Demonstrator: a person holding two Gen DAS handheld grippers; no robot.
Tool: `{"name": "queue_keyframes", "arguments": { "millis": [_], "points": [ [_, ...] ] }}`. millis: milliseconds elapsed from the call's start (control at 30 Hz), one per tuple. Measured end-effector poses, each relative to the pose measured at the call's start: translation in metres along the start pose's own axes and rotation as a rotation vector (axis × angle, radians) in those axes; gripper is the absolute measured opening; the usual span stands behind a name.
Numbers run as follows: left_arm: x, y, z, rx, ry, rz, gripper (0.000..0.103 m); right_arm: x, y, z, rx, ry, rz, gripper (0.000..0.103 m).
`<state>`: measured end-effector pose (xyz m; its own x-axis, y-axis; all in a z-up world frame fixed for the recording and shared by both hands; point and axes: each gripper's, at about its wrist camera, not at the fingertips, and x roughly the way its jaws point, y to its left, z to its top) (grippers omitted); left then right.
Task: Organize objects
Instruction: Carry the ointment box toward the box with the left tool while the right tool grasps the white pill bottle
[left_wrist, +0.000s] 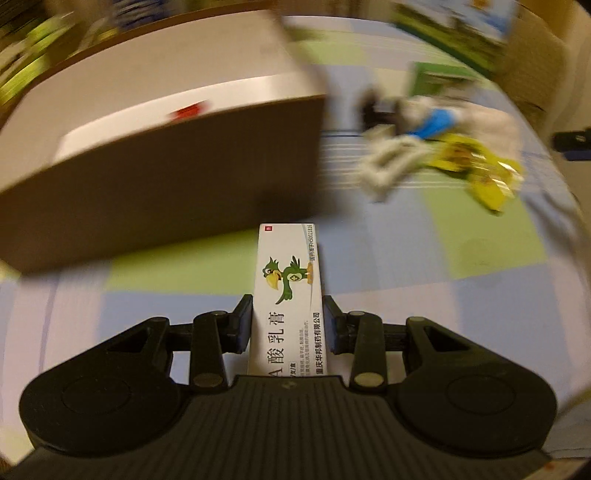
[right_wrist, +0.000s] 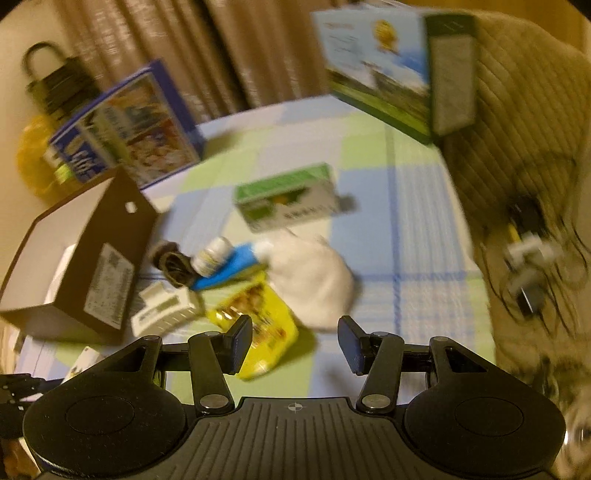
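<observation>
left gripper (left_wrist: 287, 325) has its jaws clamped on a slim white ointment carton (left_wrist: 286, 291) with a green cartoon bird printed on it, the carton sticking straight out ahead at centre frame. just past its far end, filling the left and upper left of the left wrist view, sits the brown box (left_wrist: 159, 177), open on top with a white inside, blurred. it all rests on a table under a cloth (left_wrist: 480, 236) checked in green, blue and white.

right gripper (right_wrist: 294, 343) hangs with jaws wide apart, nothing between them. just beyond, lower centre, a yellow packet (right_wrist: 258, 332), touching a white bundle (right_wrist: 314, 280). left of that a small white carton (right_wrist: 166, 314), a little white bottle (right_wrist: 214, 254) lying on something blue, and a dark cord. a green-and-white box (right_wrist: 288, 195) sits mid frame, well apart from the pile. the brown box is at the left edge here.
</observation>
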<state>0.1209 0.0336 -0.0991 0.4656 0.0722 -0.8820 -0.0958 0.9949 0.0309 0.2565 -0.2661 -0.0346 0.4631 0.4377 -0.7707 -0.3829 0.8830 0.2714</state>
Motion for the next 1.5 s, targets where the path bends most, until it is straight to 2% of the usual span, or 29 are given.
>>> {"name": "queue_keyframes", "arguments": {
  "millis": [200,300,400,567,733,833,1133,1267,1300,1500],
  "points": [
    [-0.001,0.048,-0.019,-0.191,-0.032,0.142,0.033,0.026,0.028,0.018,-0.183,-0.021,0.08,0.049],
    [0.005,0.066,-0.023,-0.27,-0.027,0.181,0.033,0.043,0.042,0.023,-0.284,-0.019,0.122,0.049],
    [0.009,0.078,-0.024,-0.332,-0.034,0.177,0.034,0.062,0.054,0.026,-0.374,-0.012,0.131,0.049],
    [0.012,0.088,-0.017,-0.347,-0.044,0.201,0.038,0.087,0.065,0.031,-0.44,0.002,0.13,0.049],
    [0.016,0.099,-0.012,-0.392,-0.05,0.25,0.034,0.107,0.073,0.035,-0.499,0.012,0.128,0.049],
    [0.014,0.106,-0.014,-0.419,-0.053,0.269,0.034,0.121,0.079,0.033,-0.532,0.016,0.092,0.049],
    [0.012,0.113,-0.015,-0.441,-0.047,0.264,0.034,0.149,0.095,0.032,-0.639,0.024,0.055,0.049],
    [0.012,0.114,-0.014,-0.441,-0.047,0.262,0.035,0.154,0.098,0.031,-0.673,0.021,0.056,0.048],
    [0.012,0.114,-0.014,-0.44,-0.046,0.261,0.035,0.153,0.098,0.031,-0.674,0.021,0.06,0.044],
    [0.011,0.113,-0.014,-0.435,-0.046,0.256,0.035,0.137,0.094,0.028,-0.637,-0.007,0.068,0.044]
  ]
}}
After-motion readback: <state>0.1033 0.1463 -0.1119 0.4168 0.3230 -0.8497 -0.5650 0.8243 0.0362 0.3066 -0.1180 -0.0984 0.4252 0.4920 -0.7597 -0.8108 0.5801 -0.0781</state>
